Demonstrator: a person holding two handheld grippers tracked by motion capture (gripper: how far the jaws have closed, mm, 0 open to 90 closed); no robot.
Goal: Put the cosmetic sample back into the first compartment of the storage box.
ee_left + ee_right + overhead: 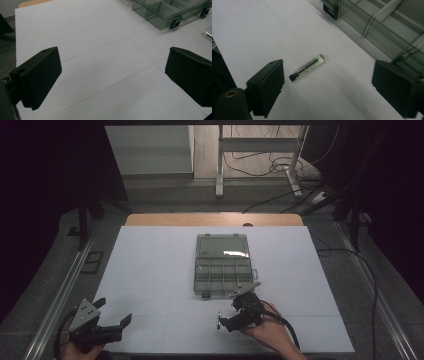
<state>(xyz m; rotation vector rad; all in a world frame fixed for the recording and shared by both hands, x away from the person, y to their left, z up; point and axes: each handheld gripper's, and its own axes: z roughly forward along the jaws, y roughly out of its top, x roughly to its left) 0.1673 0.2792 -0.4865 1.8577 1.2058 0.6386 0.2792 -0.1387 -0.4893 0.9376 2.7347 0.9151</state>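
Right gripper view: the right hand-held gripper (325,87) hangs over the white tabletop (249,32) with jaws spread, pinching nothing. A small clear vial (307,67) with a black cap lies flat between and just beyond them, untouched. The open compartment box (387,27) sits near, to the upper right. High view: the left hand-held gripper (114,314) rests apart, jaws spread and empty. Judging by this, the grasp is not yet made; pickup and placing remain.

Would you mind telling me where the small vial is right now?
The vial lies flat on the white table, in front of the open right gripper and apart from its jaws, just short of the open compartment box.
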